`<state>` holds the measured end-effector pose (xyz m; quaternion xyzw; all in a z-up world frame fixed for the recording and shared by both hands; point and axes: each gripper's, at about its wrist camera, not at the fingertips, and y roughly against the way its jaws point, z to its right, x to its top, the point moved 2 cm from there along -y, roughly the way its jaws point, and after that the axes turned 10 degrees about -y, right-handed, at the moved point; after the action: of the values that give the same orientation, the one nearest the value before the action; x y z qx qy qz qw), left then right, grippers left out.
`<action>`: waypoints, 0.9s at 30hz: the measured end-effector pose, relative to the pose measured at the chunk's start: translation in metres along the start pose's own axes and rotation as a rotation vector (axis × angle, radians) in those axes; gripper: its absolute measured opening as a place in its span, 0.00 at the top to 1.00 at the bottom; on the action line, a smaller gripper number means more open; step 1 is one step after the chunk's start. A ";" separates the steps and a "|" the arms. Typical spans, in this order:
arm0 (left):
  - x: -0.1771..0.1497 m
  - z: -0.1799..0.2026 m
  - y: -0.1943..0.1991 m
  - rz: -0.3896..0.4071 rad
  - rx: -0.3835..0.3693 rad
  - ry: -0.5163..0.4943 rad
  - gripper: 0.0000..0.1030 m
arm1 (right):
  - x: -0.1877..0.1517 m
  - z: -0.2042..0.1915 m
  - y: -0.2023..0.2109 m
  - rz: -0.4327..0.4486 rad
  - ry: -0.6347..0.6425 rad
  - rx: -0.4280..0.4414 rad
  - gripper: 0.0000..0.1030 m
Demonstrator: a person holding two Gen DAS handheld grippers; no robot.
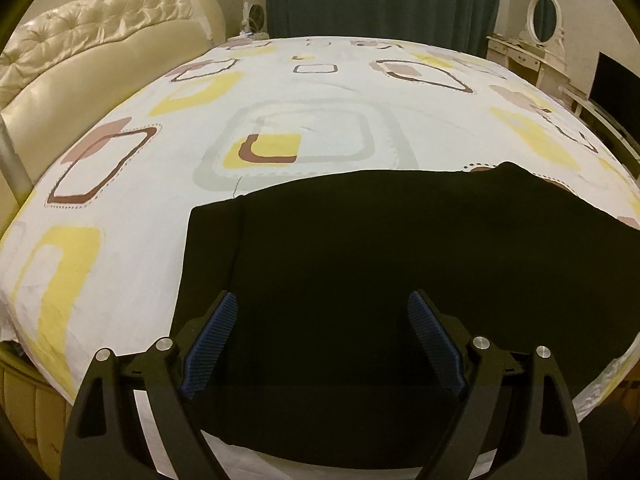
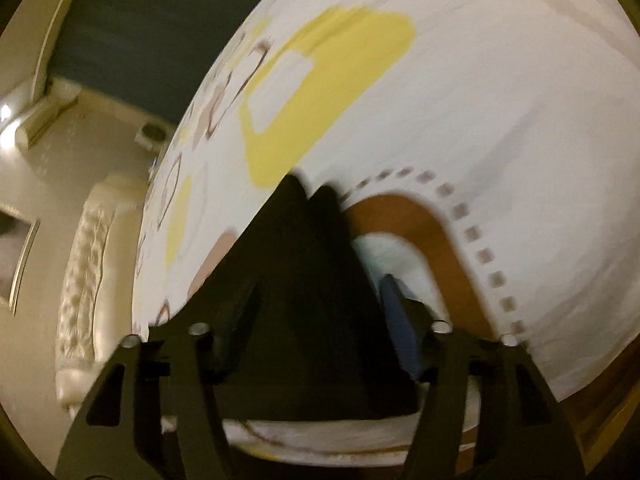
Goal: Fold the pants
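The left gripper point(image 1: 322, 344) is held level and low over the near edge of the bed, its blue-padded fingers point(image 1: 212, 344) spread wide with nothing between them, and the black pants point(image 1: 400, 264) lie flat on the patterned bedsheet point(image 1: 280, 92) directly beneath and ahead of it, reaching away to its right. The right gripper point(image 2: 316, 312) is rolled steeply sideways, and a dark peak of the pants rises between its fingers, though blur hides whether they are pinching the cloth. Only the left view shows the whole garment, the tufted headboard point(image 1: 100, 40) ahead to the left, and the dresser with its oval mirror point(image 1: 544, 20) ahead to the right.
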<state>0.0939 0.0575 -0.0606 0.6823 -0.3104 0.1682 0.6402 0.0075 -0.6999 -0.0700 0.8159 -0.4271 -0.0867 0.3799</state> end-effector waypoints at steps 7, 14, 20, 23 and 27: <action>0.000 0.000 0.001 0.002 -0.001 0.003 0.16 | -0.012 -0.031 -0.008 -0.038 0.073 -0.116 0.83; 0.002 0.004 0.004 0.002 -0.007 -0.007 0.16 | -0.024 -0.075 0.029 0.065 0.107 -0.076 0.84; 0.001 0.010 0.000 -0.027 -0.004 -0.020 0.16 | -0.039 -0.142 0.059 0.095 0.195 -0.015 0.84; 0.002 0.013 0.001 -0.028 0.003 -0.034 0.16 | -0.050 -0.181 0.069 0.095 0.245 0.002 0.84; 0.006 0.012 0.007 -0.007 0.004 -0.041 0.16 | -0.073 -0.234 0.078 0.092 0.331 0.022 0.84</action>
<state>0.0923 0.0442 -0.0533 0.6879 -0.3208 0.1528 0.6328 0.0223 -0.5440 0.1335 0.8028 -0.3967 0.0711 0.4395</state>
